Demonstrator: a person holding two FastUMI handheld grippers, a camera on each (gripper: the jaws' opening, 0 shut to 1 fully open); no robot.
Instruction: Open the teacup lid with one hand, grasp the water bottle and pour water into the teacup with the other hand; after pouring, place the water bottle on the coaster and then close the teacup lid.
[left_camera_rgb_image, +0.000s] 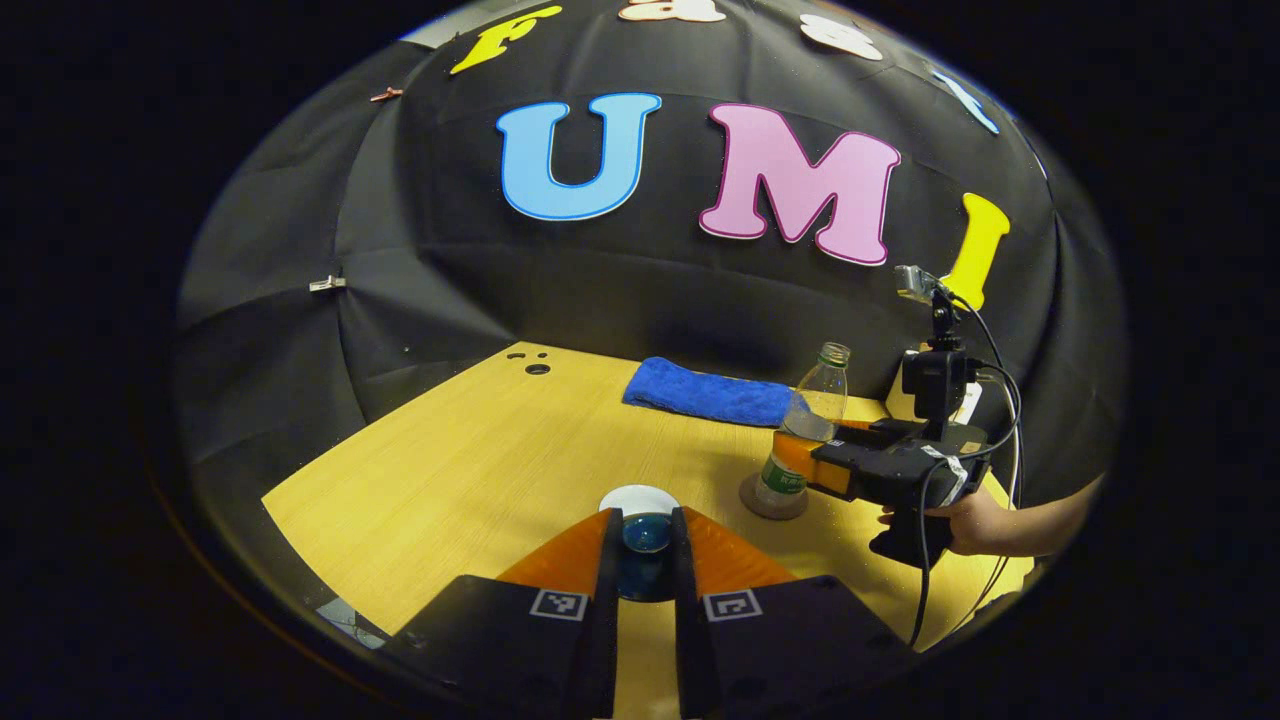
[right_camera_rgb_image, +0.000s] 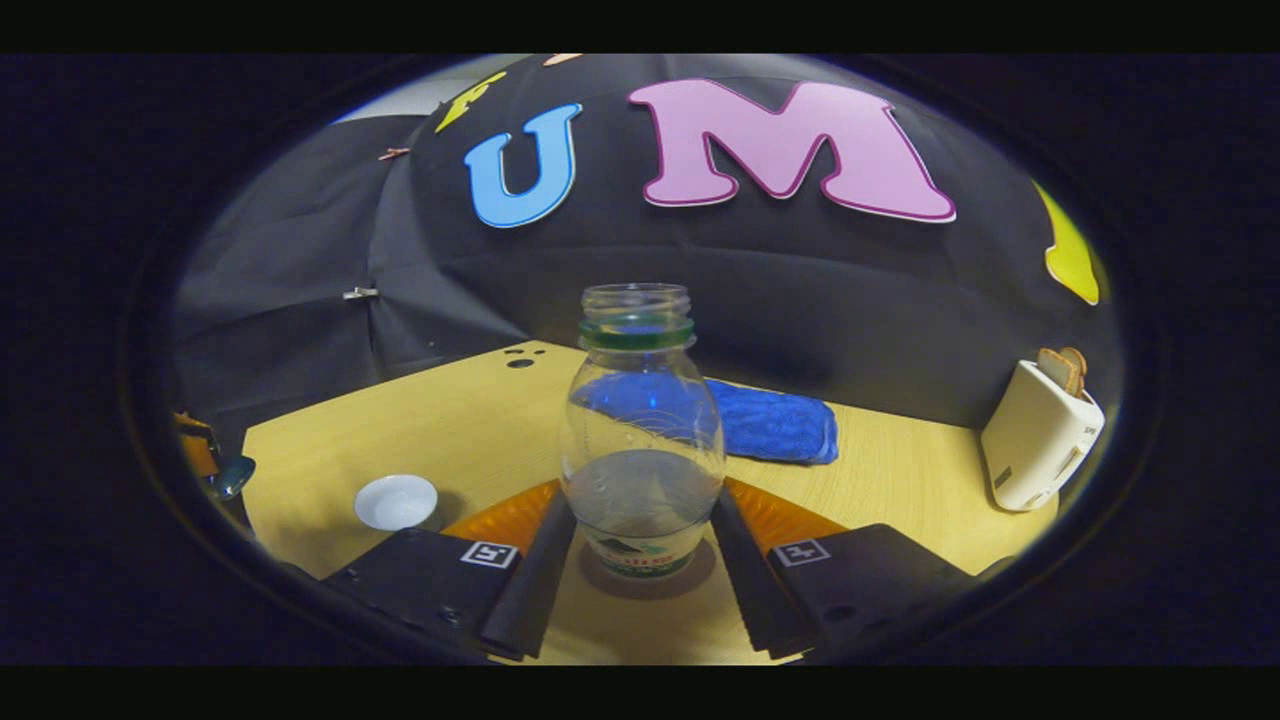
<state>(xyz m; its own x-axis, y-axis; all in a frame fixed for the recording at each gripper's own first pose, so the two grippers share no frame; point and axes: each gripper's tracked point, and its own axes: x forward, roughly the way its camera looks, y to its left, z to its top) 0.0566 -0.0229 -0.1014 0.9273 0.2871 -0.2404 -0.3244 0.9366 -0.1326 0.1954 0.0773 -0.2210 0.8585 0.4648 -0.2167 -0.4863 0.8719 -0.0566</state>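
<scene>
Between our left gripper's (left_camera_rgb_image: 646, 540) nearly closed fingers we pinch the blue teacup lid (left_camera_rgb_image: 646, 532), which half hides the white teacup (left_camera_rgb_image: 640, 497) just ahead. To its right, the water bottle (right_camera_rgb_image: 641, 440) stands on the coaster (left_camera_rgb_image: 772, 497), flanked by our right gripper (right_camera_rgb_image: 640, 545); whether its fingers press the bottle we cannot tell.

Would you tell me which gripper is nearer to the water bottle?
Right. The right gripper straddles the water bottle on its coaster; the left gripper holds the teacup lid, well aside.
</scene>
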